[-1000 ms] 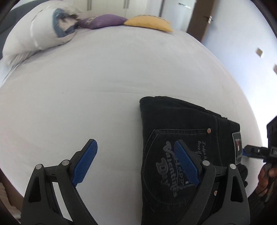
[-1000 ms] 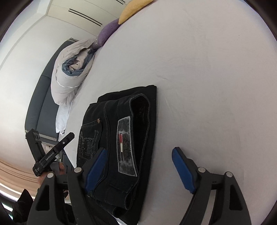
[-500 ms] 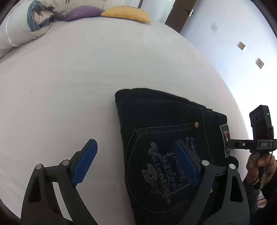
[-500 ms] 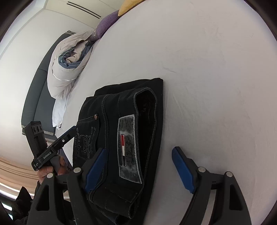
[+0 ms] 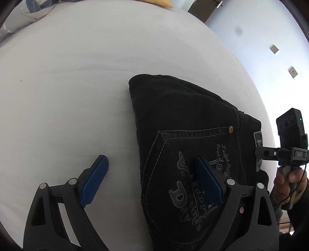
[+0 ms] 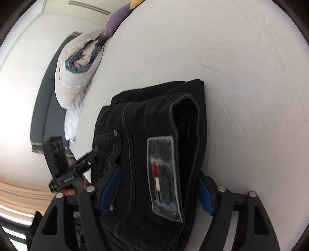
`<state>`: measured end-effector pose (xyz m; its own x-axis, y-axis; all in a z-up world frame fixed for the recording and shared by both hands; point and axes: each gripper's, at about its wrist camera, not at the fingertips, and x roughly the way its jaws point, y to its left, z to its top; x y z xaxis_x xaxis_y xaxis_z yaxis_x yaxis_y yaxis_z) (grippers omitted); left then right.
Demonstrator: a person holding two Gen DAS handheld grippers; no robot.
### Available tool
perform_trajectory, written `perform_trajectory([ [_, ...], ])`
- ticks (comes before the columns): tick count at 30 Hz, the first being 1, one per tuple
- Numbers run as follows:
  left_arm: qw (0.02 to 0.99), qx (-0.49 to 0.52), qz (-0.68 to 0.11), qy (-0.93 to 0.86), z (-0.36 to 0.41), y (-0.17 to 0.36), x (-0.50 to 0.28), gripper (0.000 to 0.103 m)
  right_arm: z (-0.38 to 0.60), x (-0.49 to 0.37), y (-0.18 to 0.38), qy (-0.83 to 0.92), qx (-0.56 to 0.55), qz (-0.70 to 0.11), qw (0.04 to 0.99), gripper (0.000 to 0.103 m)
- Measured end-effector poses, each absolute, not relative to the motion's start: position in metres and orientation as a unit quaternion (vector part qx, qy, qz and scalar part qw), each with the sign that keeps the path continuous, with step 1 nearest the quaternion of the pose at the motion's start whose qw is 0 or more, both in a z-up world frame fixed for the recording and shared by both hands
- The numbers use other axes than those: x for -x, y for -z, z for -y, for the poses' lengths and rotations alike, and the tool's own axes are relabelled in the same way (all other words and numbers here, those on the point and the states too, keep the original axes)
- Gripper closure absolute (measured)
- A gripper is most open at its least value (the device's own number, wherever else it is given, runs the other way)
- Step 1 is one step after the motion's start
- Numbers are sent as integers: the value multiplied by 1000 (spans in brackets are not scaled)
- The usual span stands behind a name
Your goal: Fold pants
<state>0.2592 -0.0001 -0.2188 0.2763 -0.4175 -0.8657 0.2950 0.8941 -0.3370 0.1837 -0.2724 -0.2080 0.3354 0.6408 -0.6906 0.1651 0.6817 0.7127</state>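
Pants [image 5: 193, 135]: black jeans, lying folded on white bed [image 5: 67, 96], pocket side up, waistband patch [image 6: 164, 173] showing.
Left gripper [image 5: 152, 181]: hovering spread wide, one pad over the pocket, gripping nothing.
Right gripper [image 6: 156, 191]: spread, fingers straddling the waistband end.
Bedding: pillow [image 6: 77, 73] sitting near headboard.

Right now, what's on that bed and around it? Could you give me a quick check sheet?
Surface: white bed sheet, lightly creased.
Job's things: black pants folded into a compact stack, pocket print up.
Clutter: rolled duvet, purple cushion, yellow cushion at the far end.
Tongs: left tongs open above the pants' edge; right tongs open, straddling the waistband end.
Cables: thin cord by the right hand.
Surroundings: pale wall, wall sockets.
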Motion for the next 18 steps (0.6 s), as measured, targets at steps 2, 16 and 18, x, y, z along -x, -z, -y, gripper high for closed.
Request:
perform_trajectory([
  [2, 795, 55, -566, 211, 6, 218, -263, 14, 278, -187, 213, -154, -375, -558, 724, 62],
  [16, 805, 38, -560, 191, 37, 195, -255, 83, 262, -176, 176, -158, -289, -514, 792, 84],
  [18, 808, 36, -558, 185, 41, 191, -254, 86, 260, -175, 168, -162, -278, -505, 801, 84],
])
